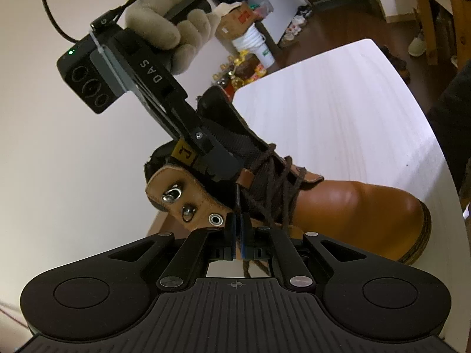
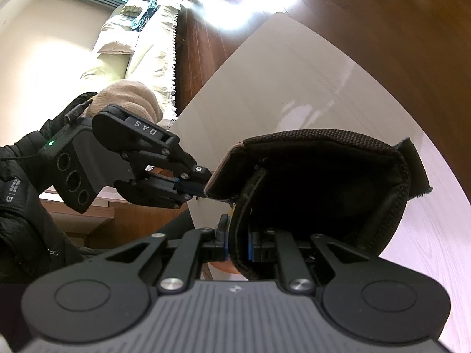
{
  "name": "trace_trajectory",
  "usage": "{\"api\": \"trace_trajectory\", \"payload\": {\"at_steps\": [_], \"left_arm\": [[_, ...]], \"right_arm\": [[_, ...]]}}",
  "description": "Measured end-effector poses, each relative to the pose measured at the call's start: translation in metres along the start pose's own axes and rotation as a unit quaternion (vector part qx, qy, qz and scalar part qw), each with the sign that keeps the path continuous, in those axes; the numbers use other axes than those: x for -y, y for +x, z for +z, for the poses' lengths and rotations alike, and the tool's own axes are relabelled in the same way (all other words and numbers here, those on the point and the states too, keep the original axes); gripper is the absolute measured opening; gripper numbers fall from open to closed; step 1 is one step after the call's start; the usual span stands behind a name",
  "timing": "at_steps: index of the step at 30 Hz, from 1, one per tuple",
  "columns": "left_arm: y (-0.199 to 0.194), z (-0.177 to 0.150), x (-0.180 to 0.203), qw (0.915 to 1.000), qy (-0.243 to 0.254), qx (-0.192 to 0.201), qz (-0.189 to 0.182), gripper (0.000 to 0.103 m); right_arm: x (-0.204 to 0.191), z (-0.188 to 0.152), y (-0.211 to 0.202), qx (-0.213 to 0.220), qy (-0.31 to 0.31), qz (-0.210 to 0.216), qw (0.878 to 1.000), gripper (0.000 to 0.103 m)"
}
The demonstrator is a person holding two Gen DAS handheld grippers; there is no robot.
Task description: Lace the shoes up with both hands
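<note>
A tan leather boot [image 1: 353,206] lies on the white table [image 1: 338,103], its toe pointing right. A dark brown lace [image 1: 273,188] crisscrosses its front. My left gripper [image 1: 238,229] is shut on the lace end just beside the side flap's lowest metal eyelet [image 1: 216,220], with the dark tip sticking up from the pads. My right gripper [image 1: 220,167], held by a gloved hand, comes down from the upper left. It is shut on the boot's black padded collar [image 2: 235,229]. In the right wrist view the collar sits between the right gripper's [image 2: 237,241] fingers, and the left gripper [image 2: 203,184] touches the flap edge.
The boot sits near the table's rounded near-left edge [image 1: 235,94]. White buckets and clutter [image 1: 253,47] stand on the wooden floor beyond. A pale sofa [image 2: 141,38] lies past the table. A dark jacket sleeve [image 2: 20,194] fills the left of the right wrist view.
</note>
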State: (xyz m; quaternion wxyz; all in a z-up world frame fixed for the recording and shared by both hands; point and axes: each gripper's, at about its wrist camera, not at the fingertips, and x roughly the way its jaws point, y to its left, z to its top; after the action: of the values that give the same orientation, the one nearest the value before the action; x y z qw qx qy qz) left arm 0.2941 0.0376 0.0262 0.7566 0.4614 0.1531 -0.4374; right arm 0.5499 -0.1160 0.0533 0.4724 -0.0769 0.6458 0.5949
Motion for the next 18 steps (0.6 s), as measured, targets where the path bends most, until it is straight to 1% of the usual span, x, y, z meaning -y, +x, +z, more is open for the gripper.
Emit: {"api": "trace_trajectory", "payload": {"at_steps": [5, 8, 9, 12, 15, 17, 18], "left_arm": [[0.004, 0.003, 0.003, 0.9999, 0.016, -0.004, 0.004, 0.003], [0.006, 0.006, 0.008, 0.9993, 0.032, -0.01, 0.014, 0.003], [0.007, 0.007, 0.01, 0.9991, 0.036, -0.014, 0.019, 0.003], [0.015, 0.013, 0.018, 0.9968, 0.039, -0.042, 0.056, 0.003], [0.021, 0.021, 0.026, 0.9936, 0.033, -0.07, 0.082, 0.003], [0.023, 0.025, 0.027, 0.9931, 0.018, -0.076, 0.088, 0.003], [0.023, 0.027, 0.025, 0.9933, 0.001, -0.074, 0.088, 0.003]], "right_arm": [[-0.003, -0.002, 0.003, 0.002, 0.0, -0.001, 1.0, 0.013], [-0.005, -0.003, 0.003, 0.002, 0.001, -0.003, 1.0, 0.013], [-0.007, -0.004, 0.002, 0.003, 0.001, -0.003, 1.0, 0.013], [-0.013, -0.005, 0.004, 0.006, 0.002, -0.005, 1.0, 0.013], [-0.016, -0.004, 0.007, 0.012, 0.004, -0.011, 1.0, 0.013], [-0.019, -0.002, 0.009, 0.012, 0.004, -0.015, 1.0, 0.013], [-0.02, -0.002, 0.01, 0.012, 0.004, -0.016, 1.0, 0.013]]}}
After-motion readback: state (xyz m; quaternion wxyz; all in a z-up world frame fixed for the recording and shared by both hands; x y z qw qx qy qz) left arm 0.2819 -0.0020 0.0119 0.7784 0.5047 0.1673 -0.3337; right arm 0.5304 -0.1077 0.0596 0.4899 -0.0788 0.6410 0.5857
